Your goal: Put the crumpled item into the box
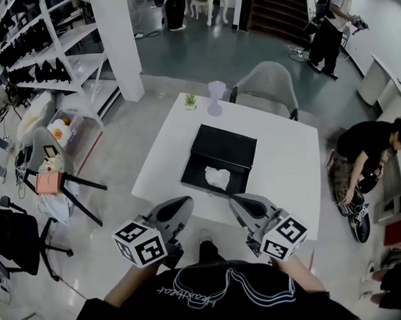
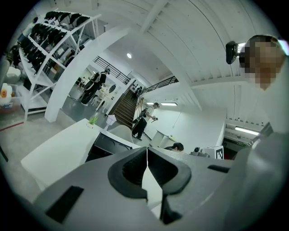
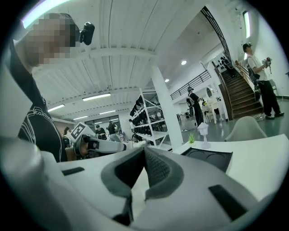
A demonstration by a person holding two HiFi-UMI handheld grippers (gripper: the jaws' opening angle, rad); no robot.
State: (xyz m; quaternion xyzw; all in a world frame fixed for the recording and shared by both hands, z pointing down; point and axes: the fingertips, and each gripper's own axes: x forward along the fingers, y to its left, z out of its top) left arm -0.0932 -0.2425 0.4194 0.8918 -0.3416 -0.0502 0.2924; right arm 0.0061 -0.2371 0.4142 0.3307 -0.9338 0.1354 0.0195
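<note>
An open black box (image 1: 221, 149) lies on the white table (image 1: 289, 166), and the white crumpled item (image 1: 217, 178) rests inside its near half. Both grippers hover at the table's near edge, short of the box. My left gripper (image 1: 182, 204) is shut with nothing between its jaws, and its own view shows the pads meeting (image 2: 147, 158) with the box (image 2: 108, 143) beyond. My right gripper (image 1: 240, 202) is shut and holds nothing too; in its view (image 3: 144, 155) the box (image 3: 210, 158) lies ahead to the right.
A small potted plant (image 1: 190, 100) and a pale lavender lamp (image 1: 216, 96) stand at the table's far edge. A grey chair (image 1: 267, 88) sits behind it. A person (image 1: 367, 150) crouches at the right. White shelves (image 1: 59, 56) and a cluttered chair (image 1: 50, 174) are at the left.
</note>
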